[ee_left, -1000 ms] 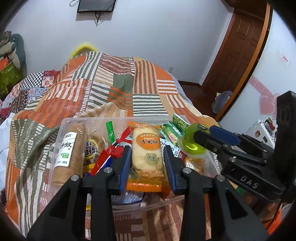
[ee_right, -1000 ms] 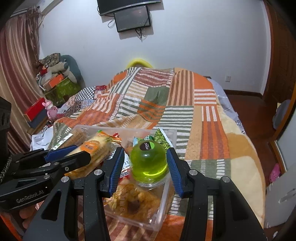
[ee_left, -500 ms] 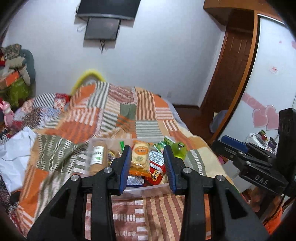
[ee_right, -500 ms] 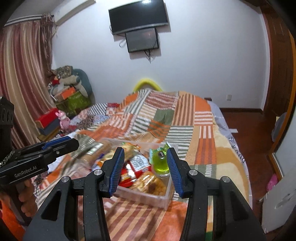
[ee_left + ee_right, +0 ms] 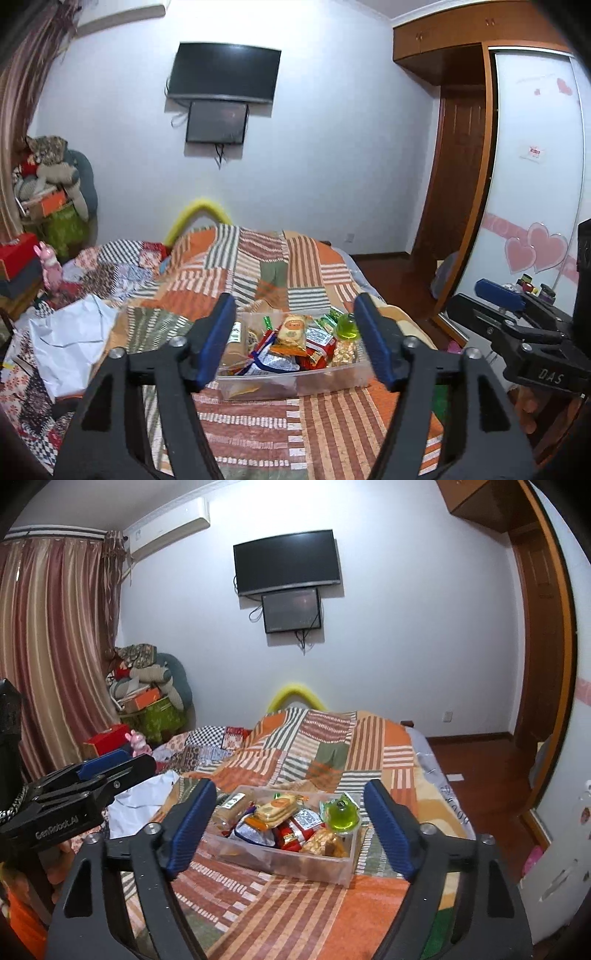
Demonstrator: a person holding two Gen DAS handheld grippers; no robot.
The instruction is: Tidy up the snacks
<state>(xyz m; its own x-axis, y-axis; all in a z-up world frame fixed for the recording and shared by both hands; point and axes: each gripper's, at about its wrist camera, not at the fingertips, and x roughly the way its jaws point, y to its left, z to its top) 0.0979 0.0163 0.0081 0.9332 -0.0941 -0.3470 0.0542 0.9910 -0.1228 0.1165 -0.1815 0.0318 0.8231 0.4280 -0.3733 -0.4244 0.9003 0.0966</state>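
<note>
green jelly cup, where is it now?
The green jelly cup sits in the clear plastic bin on the striped bedspread, at the bin's far right corner in both wrist views, behind a bag of golden snacks.

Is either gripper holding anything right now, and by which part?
Nothing is held. The left gripper and right gripper are both open, above the quilt, short of the snack box.

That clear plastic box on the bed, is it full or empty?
Full. The clear box is heaped with snack packets, with a green jelly cup at its right end, some rising above its rim.
</note>
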